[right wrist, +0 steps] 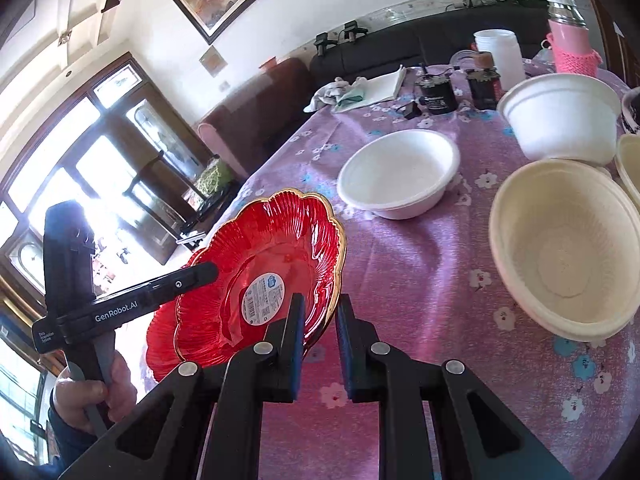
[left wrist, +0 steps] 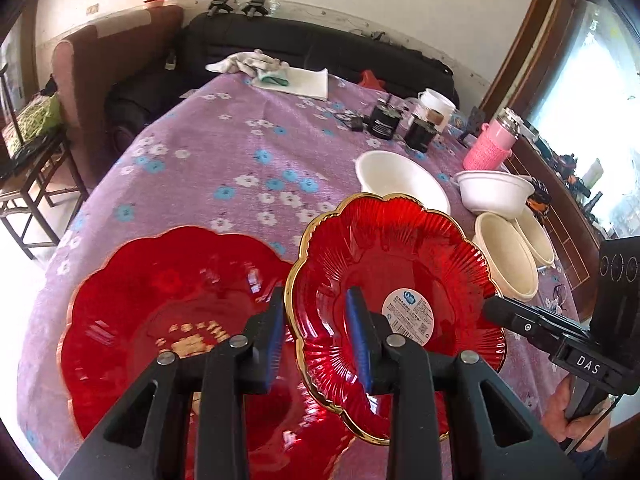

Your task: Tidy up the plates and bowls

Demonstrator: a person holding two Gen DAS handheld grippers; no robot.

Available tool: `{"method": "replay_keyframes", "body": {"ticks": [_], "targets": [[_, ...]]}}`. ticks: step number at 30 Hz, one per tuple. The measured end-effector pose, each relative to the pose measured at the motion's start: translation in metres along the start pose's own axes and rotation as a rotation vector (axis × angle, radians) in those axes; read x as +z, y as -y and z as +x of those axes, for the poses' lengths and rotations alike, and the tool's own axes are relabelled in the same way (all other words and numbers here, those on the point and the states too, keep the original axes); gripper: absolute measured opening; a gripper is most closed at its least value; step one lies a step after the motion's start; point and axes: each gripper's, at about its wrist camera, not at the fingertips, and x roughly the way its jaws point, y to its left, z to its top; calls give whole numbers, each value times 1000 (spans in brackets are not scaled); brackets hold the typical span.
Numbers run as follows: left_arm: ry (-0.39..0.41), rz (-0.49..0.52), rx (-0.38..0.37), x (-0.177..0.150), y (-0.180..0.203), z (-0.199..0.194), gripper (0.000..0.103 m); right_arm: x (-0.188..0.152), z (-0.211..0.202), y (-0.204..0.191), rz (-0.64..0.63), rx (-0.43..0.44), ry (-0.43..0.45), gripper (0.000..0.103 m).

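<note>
A red fluted plate with a gold rim (left wrist: 400,264) (right wrist: 264,248) hangs tilted above the table. Its white sticker faces up. My right gripper (right wrist: 320,312) is shut on its near rim and shows at the plate's right edge (left wrist: 494,310) in the left wrist view. My left gripper (left wrist: 316,308) straddles the opposite rim with a gap between its blue pads; its tip (right wrist: 208,272) lies at the plate's left edge. A second red plate (left wrist: 160,320) (right wrist: 160,352) lies flat on the cloth below. White bowls (left wrist: 400,184) (right wrist: 400,172) and cream bowls (left wrist: 508,256) (right wrist: 564,248) stand to the right.
The table wears a purple flowered cloth (left wrist: 224,168). At its far side stand a pink bottle (left wrist: 492,144), two black cylinders (left wrist: 384,120), a white tub (left wrist: 436,104) and folded cloths (left wrist: 288,76). A dark sofa (left wrist: 320,48) lies beyond. A hand (left wrist: 568,412) holds the right gripper's handle.
</note>
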Motion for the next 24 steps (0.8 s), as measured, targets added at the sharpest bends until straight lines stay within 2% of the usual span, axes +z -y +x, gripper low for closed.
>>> {"method": "replay_keyframes", "body": {"ticks": [14, 24], "targets": [[35, -110, 45, -24, -70, -34, 28, -4, 46, -60, -78, 61, -81, 18], [16, -181, 90, -39, -110, -32, 28, -9, 85, -91, -143, 41, -143, 18]]}}
